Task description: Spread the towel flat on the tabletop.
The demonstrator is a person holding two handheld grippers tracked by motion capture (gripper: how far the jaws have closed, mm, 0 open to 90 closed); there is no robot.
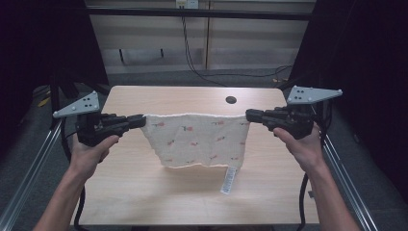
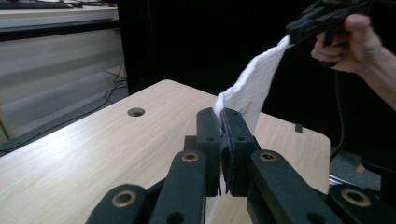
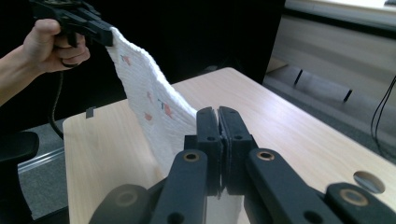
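A pale wooden table (image 1: 144, 192) stands in a dark room with a light wall and cables behind it; a round cable hole (image 1: 231, 99) sits near its far edge. In the high view a small cream towel (image 1: 197, 139) with red motifs hangs stretched between the two tools, its lower edge and white care label (image 1: 229, 181) dangling over bare tabletop, with free wood on every side. The left gripper (image 1: 142, 120) pinches the towel's left top corner, the right gripper (image 1: 248, 114) the right one.

In the left gripper view the jaws are clamped tight on the cloth, which rises to the other tool above the table's far corner.

In the right gripper view the jaws are likewise closed on the towel, beside the table's open edge.
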